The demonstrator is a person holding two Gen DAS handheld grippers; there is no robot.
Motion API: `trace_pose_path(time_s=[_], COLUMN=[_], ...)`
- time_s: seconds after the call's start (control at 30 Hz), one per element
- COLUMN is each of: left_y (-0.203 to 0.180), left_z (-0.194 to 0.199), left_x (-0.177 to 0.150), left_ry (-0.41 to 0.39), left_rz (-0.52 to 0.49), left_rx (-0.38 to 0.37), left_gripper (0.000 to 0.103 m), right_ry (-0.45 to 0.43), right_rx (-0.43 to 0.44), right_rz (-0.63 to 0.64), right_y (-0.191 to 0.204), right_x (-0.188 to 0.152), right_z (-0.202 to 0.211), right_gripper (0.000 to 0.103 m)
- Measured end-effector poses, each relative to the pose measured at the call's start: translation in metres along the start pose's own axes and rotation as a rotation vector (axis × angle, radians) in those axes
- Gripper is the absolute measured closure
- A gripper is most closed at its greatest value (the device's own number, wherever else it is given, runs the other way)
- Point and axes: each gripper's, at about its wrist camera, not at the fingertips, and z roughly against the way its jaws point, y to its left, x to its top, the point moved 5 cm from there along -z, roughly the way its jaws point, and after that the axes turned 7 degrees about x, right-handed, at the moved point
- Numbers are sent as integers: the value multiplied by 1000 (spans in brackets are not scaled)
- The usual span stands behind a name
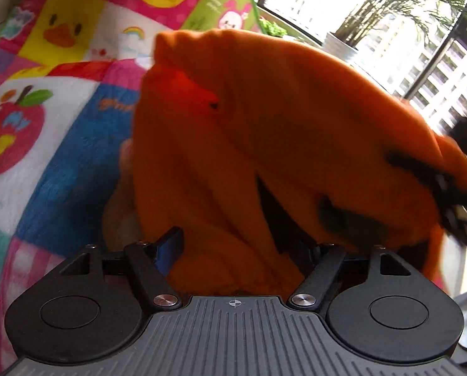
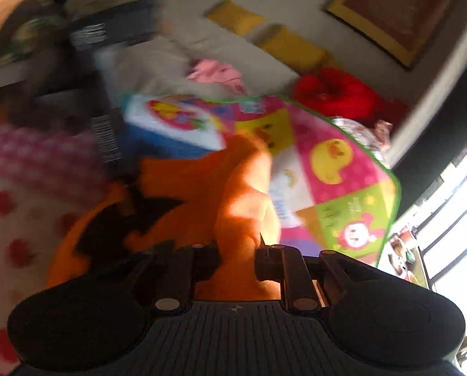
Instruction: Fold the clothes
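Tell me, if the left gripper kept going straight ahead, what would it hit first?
The orange garment: it already bunches between the left gripper fingers and fills the view ahead. The patchwork mat lies beyond, probably.

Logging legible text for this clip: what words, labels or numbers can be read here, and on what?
Nothing can be read for certain.
Play mat, blue patch: orange lettering, too blurred to read.
Play mat, green patch: small pale lettering, too small to read.
Dark object with barcode-like stripes: blurred, no digits legible.
Orange garment: black shapes only, no letters visible.

right tool (image 2: 236, 258) apparently clamping orange garment (image 2: 183, 188), patchwork mat (image 2: 337, 169) behind
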Motion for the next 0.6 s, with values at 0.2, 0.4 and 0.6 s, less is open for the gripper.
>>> trace_pose_path(time_s=[0.2, 0.4, 0.6], left_y=[2, -8, -27], left_z=[49, 103, 75], left_x=[-1, 8, 24], left_ry=[-101, -238, -277], left_rz=[17, 16, -7], left_rx=[-13, -57, -40], left_gripper=[17, 13, 15], right_ry=[59, 49, 66], right_rx=[13, -86, -77], right_rz=[167, 273, 178], right_y=[86, 121, 115], right_x=[-28, -41, -40], right_z=[1, 0, 11], right_gripper=[86, 81, 79])
